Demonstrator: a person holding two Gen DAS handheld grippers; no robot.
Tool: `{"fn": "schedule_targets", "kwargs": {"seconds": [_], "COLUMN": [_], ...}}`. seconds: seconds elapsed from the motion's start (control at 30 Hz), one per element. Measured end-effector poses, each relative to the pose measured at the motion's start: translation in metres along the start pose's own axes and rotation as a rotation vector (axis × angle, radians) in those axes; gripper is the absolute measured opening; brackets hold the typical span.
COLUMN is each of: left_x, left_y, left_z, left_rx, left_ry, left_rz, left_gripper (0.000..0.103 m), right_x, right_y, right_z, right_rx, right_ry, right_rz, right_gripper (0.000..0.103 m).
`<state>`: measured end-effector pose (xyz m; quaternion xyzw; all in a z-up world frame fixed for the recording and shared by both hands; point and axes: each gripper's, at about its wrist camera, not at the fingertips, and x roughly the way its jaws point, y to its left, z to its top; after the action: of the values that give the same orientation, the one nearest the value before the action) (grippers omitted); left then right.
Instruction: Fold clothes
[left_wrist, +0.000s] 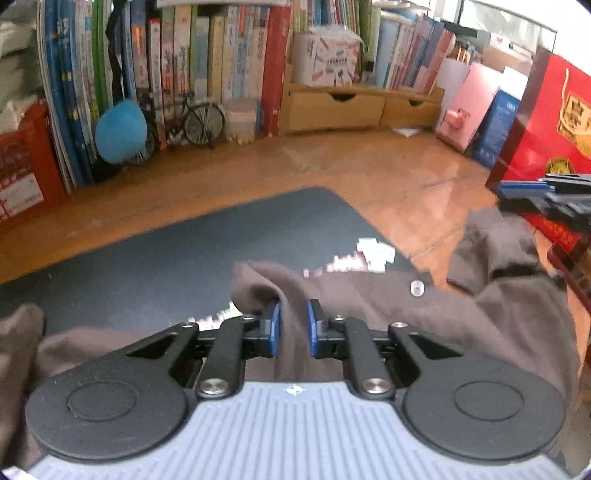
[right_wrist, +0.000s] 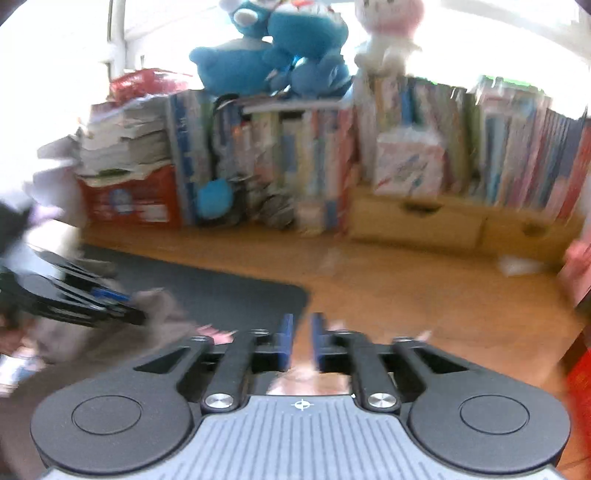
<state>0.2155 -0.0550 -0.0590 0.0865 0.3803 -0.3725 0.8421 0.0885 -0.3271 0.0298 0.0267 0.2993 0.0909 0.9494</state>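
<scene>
Barely started | left gripper (left_wrist: 293, 321) pinching a ridge of the brown garment (left_wrist: 369, 306) | garment rumpled ahead and to its right, over the dark mat (left_wrist: 184, 251) | right gripper (right_wrist: 302, 339) parted, empty | every fold remains.

a wooden desk (left_wrist: 369, 173) backed by packed books (left_wrist: 207, 62), small wooden drawers (left_wrist: 332, 107), bright window light behind.

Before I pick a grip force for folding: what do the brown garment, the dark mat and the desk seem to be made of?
Brown garment: soft knit, probably fleece or jersey; matte, bunches in folds.
Dark mat: smooth matte sheet, perhaps rubber or faux leather; rounded corner.
Desk: glossy wood or wood-look laminate; orange-brown, reflects light.
</scene>
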Motion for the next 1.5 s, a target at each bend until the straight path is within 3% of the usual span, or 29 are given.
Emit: {"fn": "schedule_targets", "kwargs": {"seconds": [0.07,0.13,0.27,0.33,0.4,0.43,0.47,0.5,0.53,0.6,0.63,0.83,0.97,1.23,1.37,1.43,1.5], "left_x": [0.003,0.004,0.007,0.011,0.013,0.014,0.014,0.014,0.012,0.007,0.004,-0.019,-0.036,-0.066,-0.057,-0.036,-0.015], "left_y": [0.000,-0.001,-0.007,-0.012,-0.020,-0.025,-0.030,-0.034,-0.035,-0.039,-0.040,-0.051,-0.047,-0.027,-0.011,-0.004,0.001], "left_z": [-0.011,-0.018,-0.027,-0.031,-0.034,-0.035,-0.036,-0.035,-0.034,-0.030,-0.028,-0.022,-0.012,0.056,0.096,0.103,0.098], "left_rx": [-0.007,-0.012,-0.006,-0.006,0.018,0.034,0.048,0.052,0.039,0.022,0.018,0.063,0.061,0.059,0.059,0.049,0.043], "left_ry": [0.018,0.027,0.027,0.032,0.011,0.010,0.009,0.006,0.010,0.017,0.019,-0.028,-0.089,-0.273,-0.318,-0.275,-0.220], "left_rz": [-0.003,-0.016,-0.036,-0.015,0.028,0.058,0.087,0.092,0.083,0.059,0.045,0.037,0.052,0.181,0.334,0.389,0.423], "left_gripper": [0.045,0.076,0.082,0.082,0.082,0.078,0.075,0.063,0.042,0.013,0.008,0.005,0.005,0.002,0.003,0.004,0.005], "right_x": [-0.003,-0.007,0.001,0.012,0.020,0.022,0.023,0.024,0.025,0.024,0.021,0.001,-0.006,-0.013,0.014,0.042,0.070], "right_y": [0.008,0.020,0.033,0.036,0.035,0.034,0.034,0.034,0.034,0.034,0.033,0.033,0.039,0.040,0.034,0.025,0.013], "right_z": [-0.021,-0.043,-0.073,-0.080,-0.086,-0.087,-0.087,-0.087,-0.087,-0.084,-0.082,-0.063,-0.051,0.044,0.089,0.098,0.093], "right_rx": [-0.023,-0.083,-0.127,-0.115,-0.069,-0.046,-0.033,-0.021,-0.005,0.021,0.036,0.043,-0.011,-0.143,-0.231,-0.277,-0.301], "right_ry": [0.044,0.085,0.144,0.162,0.182,0.185,0.179,0.174,0.174,0.169,0.153,0.077,-0.004,-0.260,-0.347,-0.329,-0.252], "right_rz": [0.036,0.000,-0.066,-0.086,-0.072,-0.055,-0.041,-0.027,-0.024,-0.018,-0.005,0.035,-0.025,-0.190,-0.360,-0.453,-0.498], "right_gripper": [0.088,0.093,0.095,0.088,0.041,0.037,0.016,0.010,0.010,0.009,0.009,0.009,0.008,0.008,0.009,0.018,0.045]}}
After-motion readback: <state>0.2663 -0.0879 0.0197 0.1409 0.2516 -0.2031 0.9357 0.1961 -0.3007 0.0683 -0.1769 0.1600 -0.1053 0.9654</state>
